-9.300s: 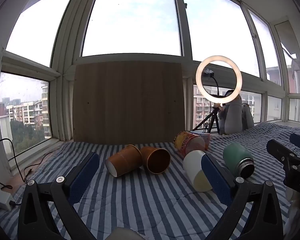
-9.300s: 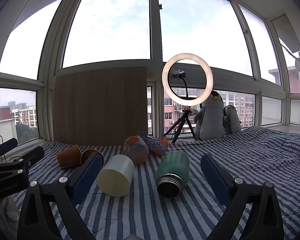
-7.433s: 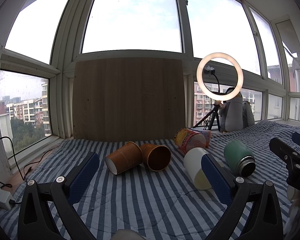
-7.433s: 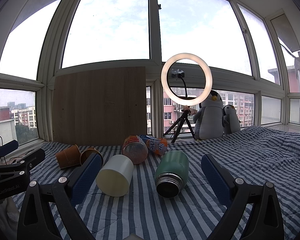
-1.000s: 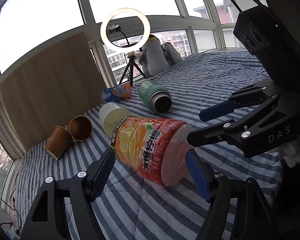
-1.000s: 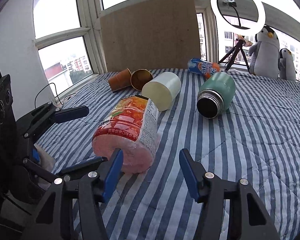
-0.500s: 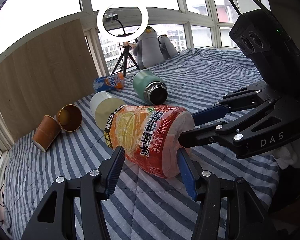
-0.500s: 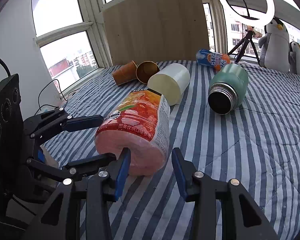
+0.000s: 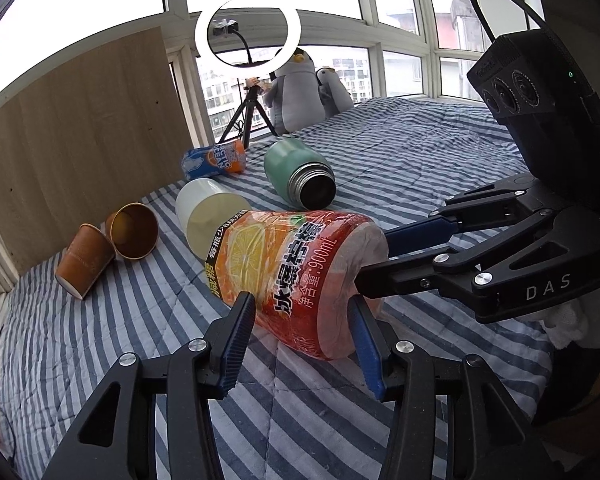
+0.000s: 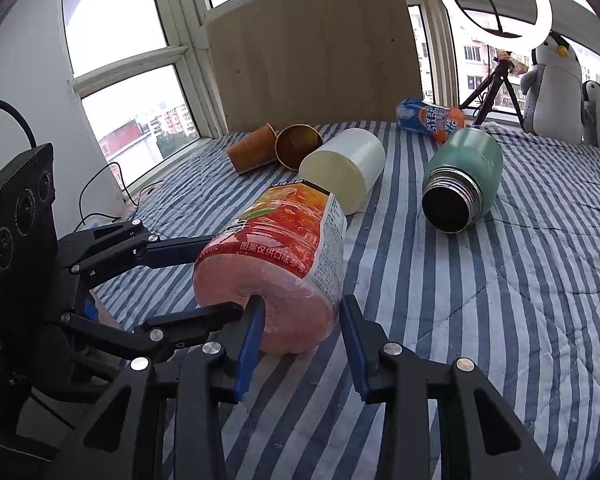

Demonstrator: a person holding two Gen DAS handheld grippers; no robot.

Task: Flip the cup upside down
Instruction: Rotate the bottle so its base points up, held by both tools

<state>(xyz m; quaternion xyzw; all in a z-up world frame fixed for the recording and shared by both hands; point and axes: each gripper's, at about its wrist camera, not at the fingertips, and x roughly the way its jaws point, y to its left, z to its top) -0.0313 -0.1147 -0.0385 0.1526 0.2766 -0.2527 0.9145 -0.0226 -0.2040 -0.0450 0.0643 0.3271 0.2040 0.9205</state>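
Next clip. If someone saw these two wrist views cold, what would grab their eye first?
The big orange-labelled juice container lying on its side on the striped bedspread, with the left gripper and right gripper both bracketing its pink base. Behind it lie a green flask, a cream cup and two brown paper cups; a lit ring light stands by the window.

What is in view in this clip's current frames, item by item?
juice bottle: 1, orange-red, lying, between both grippers
paper cups: 2, brown, lying, far left
cup: 1, cream, lying behind bottle
flask: 1, green, lying, mouth open
can: 1, blue-orange, lying near board
board: 1, wooden, at window
ring light: 1, white, on tripod
penguins: 2, grey, by window
bedspread: 1, blue-white striped
left gripper: around bottle base
right gripper: around bottle base
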